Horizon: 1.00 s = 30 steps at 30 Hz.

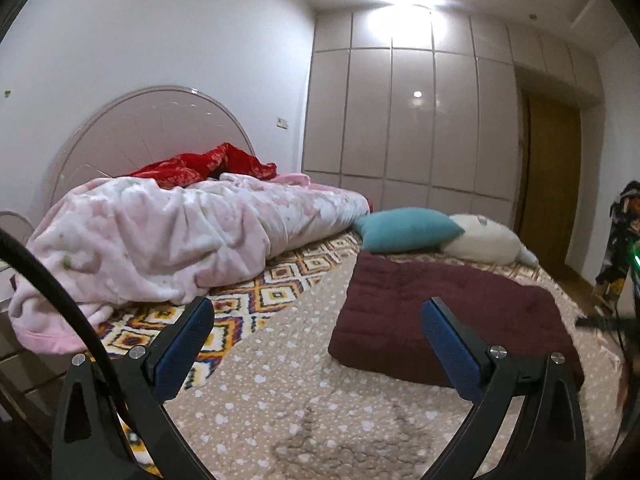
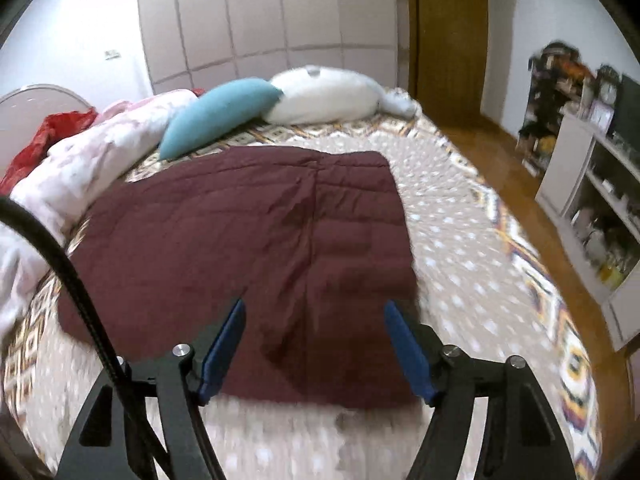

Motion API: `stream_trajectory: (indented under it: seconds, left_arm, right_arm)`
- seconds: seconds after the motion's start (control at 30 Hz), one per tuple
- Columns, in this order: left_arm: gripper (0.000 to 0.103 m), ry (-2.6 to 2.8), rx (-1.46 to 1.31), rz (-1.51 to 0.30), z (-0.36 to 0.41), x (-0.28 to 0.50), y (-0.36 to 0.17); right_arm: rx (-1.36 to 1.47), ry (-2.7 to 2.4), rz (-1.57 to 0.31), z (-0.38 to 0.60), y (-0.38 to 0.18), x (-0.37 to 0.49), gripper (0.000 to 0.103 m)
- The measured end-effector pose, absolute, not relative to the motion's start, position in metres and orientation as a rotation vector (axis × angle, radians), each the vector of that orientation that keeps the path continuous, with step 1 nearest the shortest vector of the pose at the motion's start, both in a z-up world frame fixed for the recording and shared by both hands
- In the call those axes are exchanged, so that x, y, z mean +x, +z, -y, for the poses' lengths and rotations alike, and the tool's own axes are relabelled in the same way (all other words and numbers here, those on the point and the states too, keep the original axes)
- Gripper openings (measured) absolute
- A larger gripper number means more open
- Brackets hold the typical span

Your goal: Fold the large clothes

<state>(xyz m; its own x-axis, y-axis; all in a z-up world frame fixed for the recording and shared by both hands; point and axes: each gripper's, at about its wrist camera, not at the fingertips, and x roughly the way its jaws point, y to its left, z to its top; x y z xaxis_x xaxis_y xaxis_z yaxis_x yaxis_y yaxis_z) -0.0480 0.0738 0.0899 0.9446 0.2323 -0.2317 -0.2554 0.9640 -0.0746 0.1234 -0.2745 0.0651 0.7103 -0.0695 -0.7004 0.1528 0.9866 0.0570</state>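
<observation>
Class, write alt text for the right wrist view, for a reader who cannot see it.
A folded maroon garment lies flat on a dotted beige bedspread, with the open right gripper held over its near edge, touching nothing. Behind it lie a teal pillow and a white pillow.

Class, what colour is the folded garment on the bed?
Dark maroon garment; clearest in the right wrist view.

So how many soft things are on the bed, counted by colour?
Maroon: 1, folded maroon garment
Teal: 1, teal pillow
White: 1, white plush pillow
Pink: 1, pink blanket
Red: 1, red cloth
Total: 5

Both the left gripper and right gripper are open and hold nothing.
</observation>
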Motion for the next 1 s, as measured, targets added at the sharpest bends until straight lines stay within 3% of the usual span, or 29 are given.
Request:
stream_trajectory:
  seconds: [0.37, 0.53, 0.73, 1.0]
  left_arm:
    - [0.103, 0.162, 0.077, -0.116, -0.028, -0.136, 0.134]
    - [0.103, 0.118, 0.084, -0.105, -0.012, -0.158, 0.139]
    - [0.103, 0.043, 0.075, -0.133, 0.002, -0.169, 0.129]
    - [0.103, -0.010, 0.066, -0.392, 0.003, -0.130, 0.079]
  right_arm:
    - [0.095, -0.235, -0.543, 0.227, 0.083, -0.040, 0.086]
    - [0.015, -0.295, -0.421, 0.204, 0.097, -0.097, 0.094]
    - [0.032, -0.255, -0.520, 0.195, 0.089, -0.114, 0.095]
    - [0.014, -0.224, -0.622, 0.187, 0.062, -0.115, 0.095]
